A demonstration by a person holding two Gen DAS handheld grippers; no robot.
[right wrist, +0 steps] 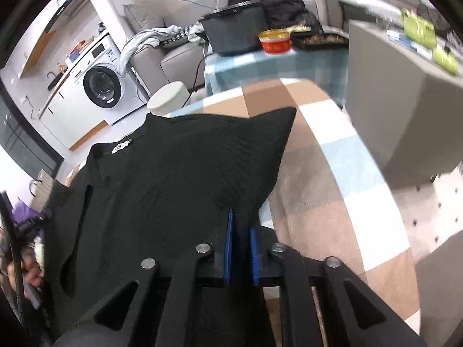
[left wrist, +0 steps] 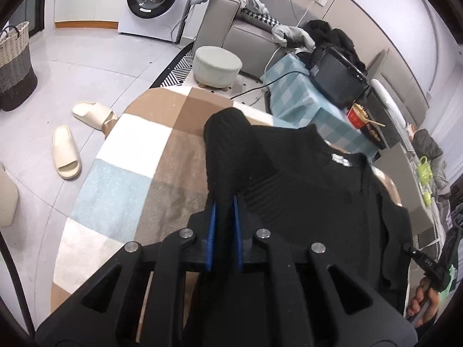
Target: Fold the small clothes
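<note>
Each gripper [left wrist: 224, 202] [right wrist: 241, 222] is built of black struts, silver screw heads [left wrist: 185, 233] and blue pads [left wrist: 212, 217].

The sweater [left wrist: 312, 196] is black knit with a small white neck label [left wrist: 341, 160]. Under it the blanket [left wrist: 139, 159] is checked in tan, brown, cream and pale blue. The gripper pads [left wrist: 213, 219] are blue. A teal-and-white checked cloth [left wrist: 303, 101] lies beyond, cream slippers [left wrist: 66, 151] on pale grey floor
</note>
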